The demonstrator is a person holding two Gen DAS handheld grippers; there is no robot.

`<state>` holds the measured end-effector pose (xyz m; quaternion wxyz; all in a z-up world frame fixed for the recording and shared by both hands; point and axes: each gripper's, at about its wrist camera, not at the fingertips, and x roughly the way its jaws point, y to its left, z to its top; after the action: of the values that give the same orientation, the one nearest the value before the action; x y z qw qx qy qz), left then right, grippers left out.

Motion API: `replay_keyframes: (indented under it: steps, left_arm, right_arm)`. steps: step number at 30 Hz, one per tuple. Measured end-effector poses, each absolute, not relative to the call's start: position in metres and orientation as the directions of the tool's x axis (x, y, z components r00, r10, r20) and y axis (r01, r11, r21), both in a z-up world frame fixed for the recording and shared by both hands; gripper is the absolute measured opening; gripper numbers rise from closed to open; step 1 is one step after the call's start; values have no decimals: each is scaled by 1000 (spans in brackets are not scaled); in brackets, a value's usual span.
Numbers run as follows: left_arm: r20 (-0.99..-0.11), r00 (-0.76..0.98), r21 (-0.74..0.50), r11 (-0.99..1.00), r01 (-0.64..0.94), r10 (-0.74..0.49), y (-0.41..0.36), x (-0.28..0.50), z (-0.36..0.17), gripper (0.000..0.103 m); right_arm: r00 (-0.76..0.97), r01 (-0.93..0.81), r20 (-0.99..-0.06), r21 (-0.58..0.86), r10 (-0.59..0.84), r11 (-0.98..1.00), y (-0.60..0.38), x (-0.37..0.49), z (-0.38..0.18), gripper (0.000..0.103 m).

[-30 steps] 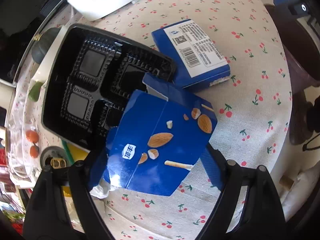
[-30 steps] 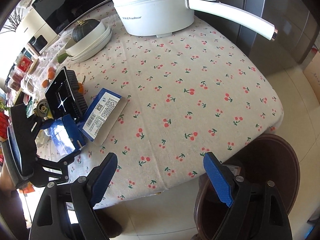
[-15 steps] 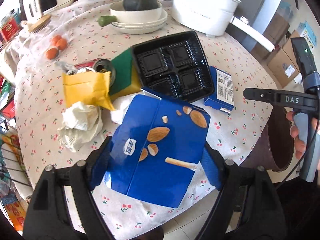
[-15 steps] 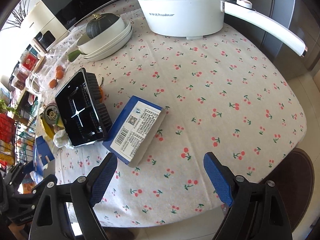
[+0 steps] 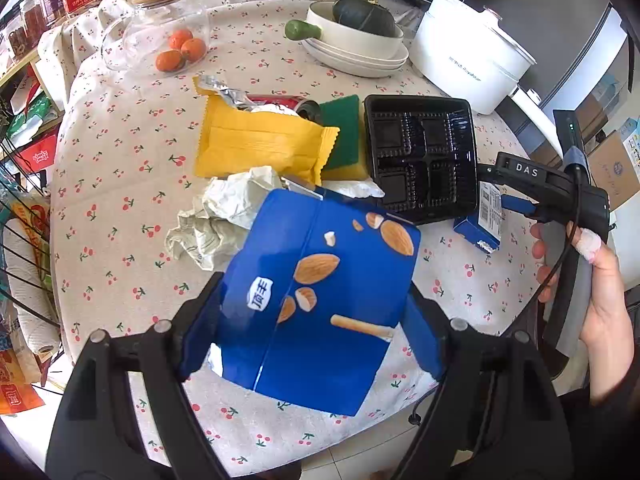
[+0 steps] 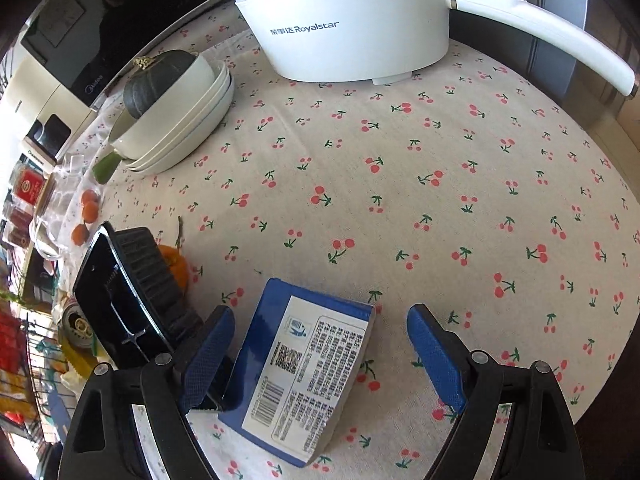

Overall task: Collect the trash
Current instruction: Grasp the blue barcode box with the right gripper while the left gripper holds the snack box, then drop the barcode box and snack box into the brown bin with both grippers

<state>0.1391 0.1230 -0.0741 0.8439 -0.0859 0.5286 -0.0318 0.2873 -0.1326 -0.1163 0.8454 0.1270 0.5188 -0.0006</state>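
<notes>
Collection is part-way through. The left gripper [image 5: 316, 320] carries a flattened blue snack box [image 5: 320, 300] clear of the table; its blue pads press on the box's two side edges, so the jaws stand wide but are clamped on it. That box appears ready to go to whatever bin is in use — none can be made out with certainty in either view.

The right gripper [image 6: 316, 352] is at the pick-up step. Its jaws are spread wide and grip nothing. A small blue carton [image 6: 300, 372] lies label-up on the cherry-print tablecloth [image 6: 440, 200], between the two pads; the left pad looks just beside the carton's long edge, while the right pad stands apart from it. Whether the pads have reached the cloth cannot be told.

The next move, in my judgement, calls for the right jaws to settle lower around the carton and close across its narrow width.

Trash remaining on the table:
- a black plastic tray [image 5: 420, 160], touching or just beside the carton
- a yellow wrapper [image 5: 260, 144]
- crumpled paper [image 5: 224, 216]

The white pot [image 6: 344, 20] and the stacked bowls [image 6: 180, 120] appear to be kitchenware, not refuse.
</notes>
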Motion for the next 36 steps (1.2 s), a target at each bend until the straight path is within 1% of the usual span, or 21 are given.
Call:
replay_keyframes:
  steps: [3,4,5,7,11,15,23,30,36]
  left_arm:
    - [-888,437,-179,983,-37,-146,124,140,-75,82]
    - [-888,435,-182,983,-36,-149,124,140,-75,82]
    - [-889,434,-183,982,-36,-149,124,140,-75,82]
    - [-888,435,-183,982,-33,-151,123,141,-74,82]
    - [-884,438,-188,982,-20,-161,118,140,-73,82]
    - [-882,436,-197,980,-2,-177,109,141,-73,82]
    - [-877,432,-225,974,22,-212,89,144,-72,82]
    - [-866,430,-240,967,88,-254,57,146,-69,82]
    - [-861,422,-230,957,176,-284,20,143,-64,82]
  right_arm:
    - [474,120,-877,156,82,980,-124,287,-118,89]
    - [475,114,-878,133,64,984,-124,285,-118,86]
    - [477,108,-878,111,46,988,-123,283,-118,80]
    - [475,104,-880,92,32,990,-127,279,-118,72]
    - [454,100,-889,127,68,987,-142,269,-114,67]
    - [469,88,-879,148,90,985,-155,256,-100,65]
    - [500,55,-857,179,128,982,-182,222,-69,65]
    - [542,31,-831,167,124,986,-219,184,-42,65]
    - [560,69,-823,157,92,985,-268,146,-34,65]
